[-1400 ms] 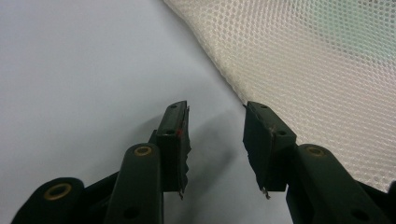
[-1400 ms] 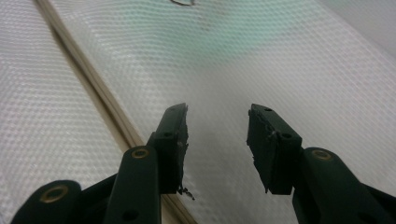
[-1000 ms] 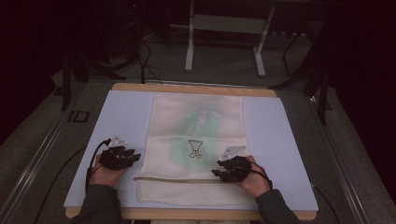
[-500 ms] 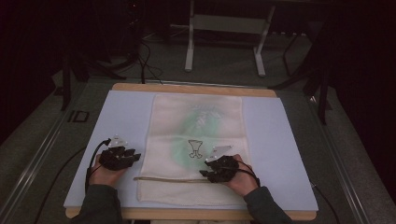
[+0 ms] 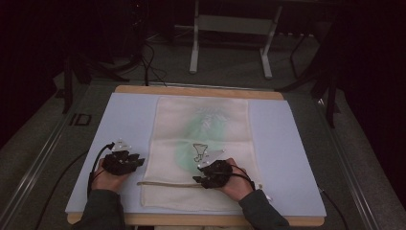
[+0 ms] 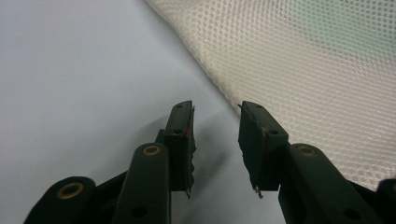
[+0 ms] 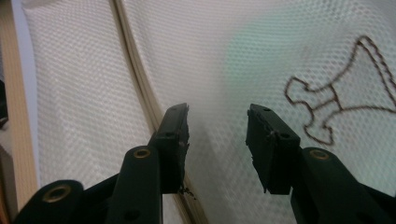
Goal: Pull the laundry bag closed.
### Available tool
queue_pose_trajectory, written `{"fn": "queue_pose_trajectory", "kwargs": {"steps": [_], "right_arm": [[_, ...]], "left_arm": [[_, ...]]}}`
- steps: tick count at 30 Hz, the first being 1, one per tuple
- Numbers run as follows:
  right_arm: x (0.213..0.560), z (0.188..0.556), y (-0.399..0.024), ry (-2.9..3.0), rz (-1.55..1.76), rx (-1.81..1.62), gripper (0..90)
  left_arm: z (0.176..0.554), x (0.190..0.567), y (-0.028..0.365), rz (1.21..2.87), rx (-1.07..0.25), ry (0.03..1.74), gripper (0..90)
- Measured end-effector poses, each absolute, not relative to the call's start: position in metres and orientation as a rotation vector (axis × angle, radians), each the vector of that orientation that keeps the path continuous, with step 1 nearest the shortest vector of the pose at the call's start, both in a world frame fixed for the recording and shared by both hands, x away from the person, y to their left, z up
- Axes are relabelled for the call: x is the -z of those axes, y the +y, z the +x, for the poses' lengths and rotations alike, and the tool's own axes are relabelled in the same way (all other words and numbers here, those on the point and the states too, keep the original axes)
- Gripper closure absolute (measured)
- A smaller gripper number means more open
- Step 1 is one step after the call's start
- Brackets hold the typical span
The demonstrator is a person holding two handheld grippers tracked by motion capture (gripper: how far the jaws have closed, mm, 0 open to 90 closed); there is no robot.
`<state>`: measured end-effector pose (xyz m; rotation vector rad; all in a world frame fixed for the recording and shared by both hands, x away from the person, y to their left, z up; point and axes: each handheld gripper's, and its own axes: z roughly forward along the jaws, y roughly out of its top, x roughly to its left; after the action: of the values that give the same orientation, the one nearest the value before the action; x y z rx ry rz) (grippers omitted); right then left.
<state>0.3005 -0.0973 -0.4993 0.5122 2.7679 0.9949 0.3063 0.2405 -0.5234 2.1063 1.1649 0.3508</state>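
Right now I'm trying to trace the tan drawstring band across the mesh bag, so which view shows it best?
The high view: the drawstring band runs across the mesh bag near its front edge. The right gripper view shows a close stretch passing under its left jaw. The left gripper view shows mesh beside blue mat.

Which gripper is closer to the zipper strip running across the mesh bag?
Right. The right gripper is over the mesh bag, one jaw right at the zipper strip. The left gripper sits on the blue mat, just off the bag's left edge.
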Motion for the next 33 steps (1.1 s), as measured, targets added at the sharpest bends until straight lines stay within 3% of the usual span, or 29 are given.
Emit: {"fn": "queue_pose_trajectory", "kwargs": {"steps": [20,33], "right_arm": [[0.501,0.297,-0.063,2.813,0.400,-1.027,62.6],[0.502,0.294,-0.038,2.835,0.313,-1.041,66.3]], "left_arm": [[0.306,0.521,0.239,2.104,-0.330,1.131,64.9],[0.305,0.521,0.238,2.100,-0.315,1.091,69.5]]}}
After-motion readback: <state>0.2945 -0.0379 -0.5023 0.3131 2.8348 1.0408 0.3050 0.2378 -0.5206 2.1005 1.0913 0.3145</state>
